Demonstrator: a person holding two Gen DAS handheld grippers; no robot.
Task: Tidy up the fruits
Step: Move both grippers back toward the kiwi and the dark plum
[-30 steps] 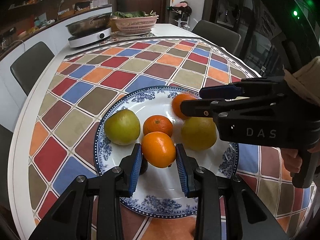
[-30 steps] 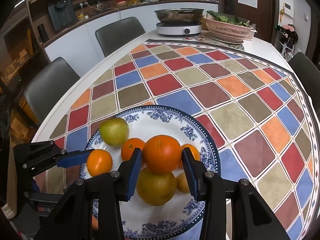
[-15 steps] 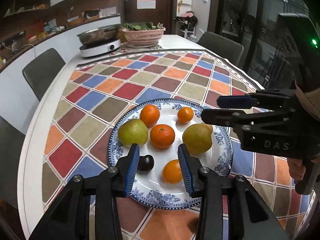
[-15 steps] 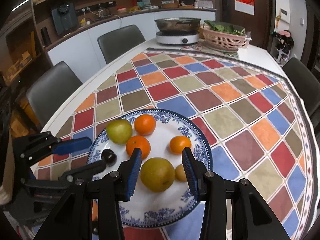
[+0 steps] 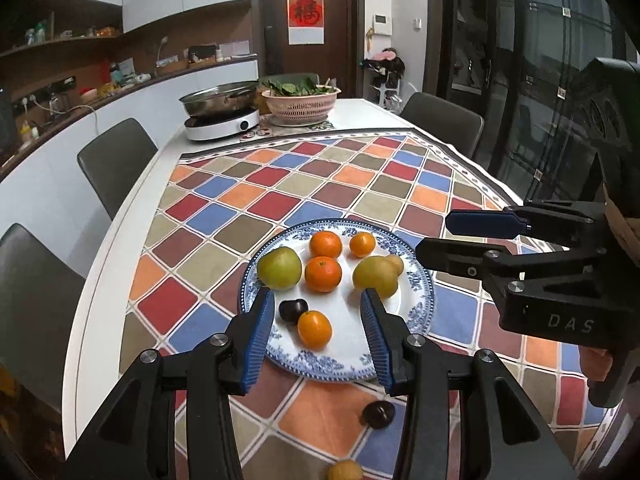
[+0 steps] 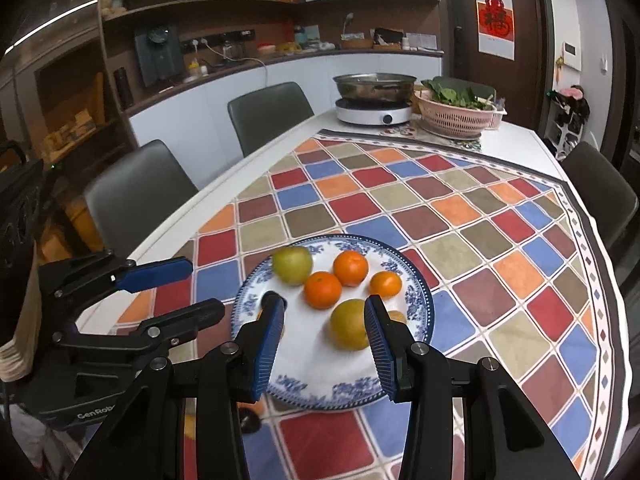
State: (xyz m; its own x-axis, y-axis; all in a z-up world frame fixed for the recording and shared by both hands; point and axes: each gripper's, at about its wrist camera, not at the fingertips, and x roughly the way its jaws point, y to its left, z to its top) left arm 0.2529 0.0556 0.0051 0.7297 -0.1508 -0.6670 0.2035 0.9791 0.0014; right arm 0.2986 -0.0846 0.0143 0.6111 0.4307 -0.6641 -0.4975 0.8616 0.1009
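Fruit still off the plate lies nearest: in the left wrist view a dark plum (image 5: pixel 378 414) and a small yellow fruit (image 5: pixel 345 471) sit on the checked tablecloth (image 5: pixel 312 184), just in front of the blue-and-white plate (image 5: pixel 420 312). To my eye the step in hand is fetching these two. It would go best by lowering one gripper straight over the plum, spreading the fingers wider than the fruit, and closing gently, since a round fruit may roll toward the table edge.

Above them, the left gripper (image 5: pixel 318 330) hangs over the near rim of the plate. Its jaws are opening and nothing is pinched; an orange (image 5: pixel 315 329) and a second dark plum (image 5: pixel 293 309) lie on the plate below the gap, untouched. The right gripper (image 6: pixel 324 334) hovers beside it, its fingers parted and bare, holding nothing.

Farther in, the plate carries a green apple (image 5: pixel 279 268), three more oranges, a yellowish pear (image 5: pixel 376 276) and another small yellow fruit half hidden behind it. Beyond stand a hotplate with a steel pan (image 5: pixel 220 100) and a pink basket of greens (image 5: pixel 302 104).
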